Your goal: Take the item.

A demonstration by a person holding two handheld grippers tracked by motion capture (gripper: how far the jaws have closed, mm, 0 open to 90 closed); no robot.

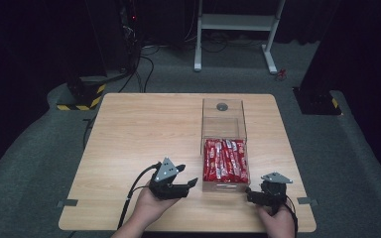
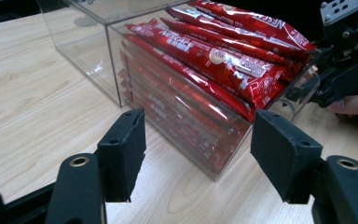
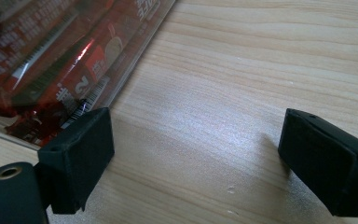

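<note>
So the clear box (image 1: 223, 144) sits right of centre on the bench (image 1: 144, 129), long side running away from the person. Its near half is packed with red sachets (image 1: 225, 159) lying flat and lengthwise, while the far half looks empty. Stacked that way, their ends face the person, which I'd guess makes them easy to pinch from the top.

The left gripper (image 1: 187, 179) sits just left of the box's near corner, angled toward it. Its fingers (image 2: 121, 154) are spread wide with nothing between them, and in the left gripper view the near corner of the box lines up in the gap. Looks like it's lining up on the box or the top sachets, not touching yet.

The right gripper (image 1: 252, 194) rests low by the box's near right corner, fingers (image 3: 77, 154) also wide and empty, only bare wood between them. Probably waiting, or there to steady the box.

The see-through walls are the main obstacle, so access is only from above. A small dark round thing (image 1: 222, 106) sits at the far end of the box; can't tell what it is. Behind the bench there's a white frame (image 1: 235, 25) and cables on the floor, well out of the way.
</note>
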